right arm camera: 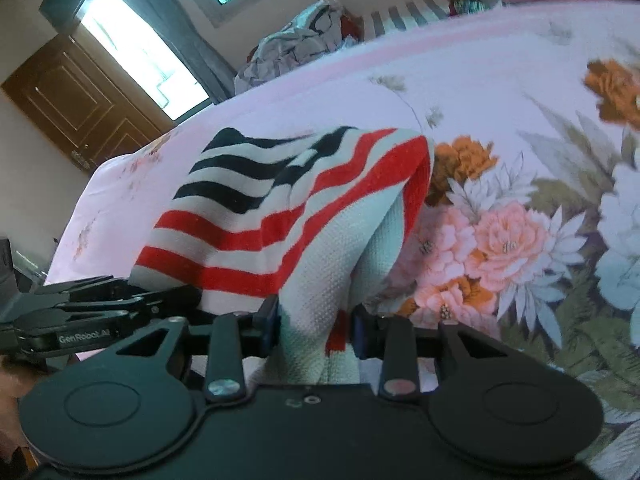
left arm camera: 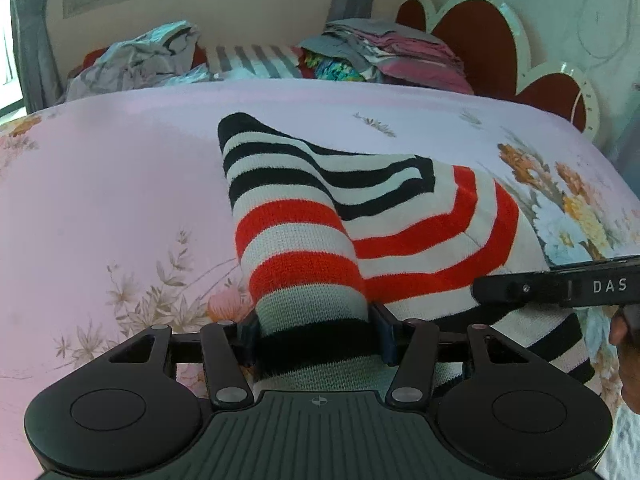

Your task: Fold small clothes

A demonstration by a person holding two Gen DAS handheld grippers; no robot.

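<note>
A floral-sheeted bed point(left arm camera: 120, 168) is filling both wrist views, its pink cover running up to a heap of unfolded laundry point(left arm camera: 136, 60) at 11 o'clock and a stack of folded clothes point(left arm camera: 384, 48) at 1 o'clock against the red headboard point(left arm camera: 480, 36). At the centre of the bed, a small striped knit garment point(left arm camera: 320, 208) in black, white and red is lying half lifted, its near edge rising off the sheet while the far black-striped end is resting on the cover toward 12 o'clock. The left gripper point(left arm camera: 318, 338) is pinching a bunched fold of the garment's near edge at 6 o'clock, jaws narrowed on the cloth; the right gripper point(right arm camera: 316, 326) is clamping the neighbouring corner the same way, and is showing in the left view as a black bar at 3 o'clock. Judging by the task, the step in hand is carrying the near edge over toward the far end. Doing it well looks to call for keeping both corners level and evenly spaced, holding the edge taut so the stripes are lining up, and laying it down flat before releasing; uneven lifting is risking a skewed, wrinkled fold.
</note>
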